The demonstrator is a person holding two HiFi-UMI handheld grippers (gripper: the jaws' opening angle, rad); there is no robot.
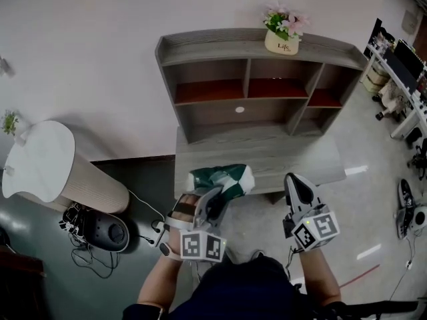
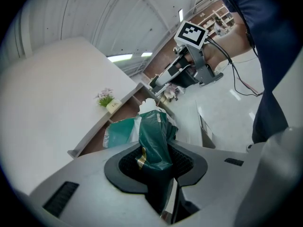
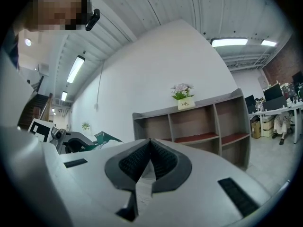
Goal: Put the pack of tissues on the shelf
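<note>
The pack of tissues (image 1: 227, 179) is a green and white plastic pack, held up in front of the grey shelf unit (image 1: 257, 89). My left gripper (image 1: 212, 202) is shut on the pack's near end; in the left gripper view the green wrapper (image 2: 154, 138) is pinched between the jaws. My right gripper (image 1: 298, 187) is to the right of the pack, apart from it, with its jaws shut and nothing between them (image 3: 149, 150). In the right gripper view the pack (image 3: 105, 139) shows at the left, with the shelf unit (image 3: 203, 122) ahead.
A white flower pot (image 1: 281, 42) stands on the shelf unit's top. A low grey bench top (image 1: 293, 155) runs in front of the shelf. A white round table (image 1: 40, 159) stands at the left with a black device and cables (image 1: 100, 232) on the floor beside it. Desks with equipment (image 1: 400, 72) stand at the right.
</note>
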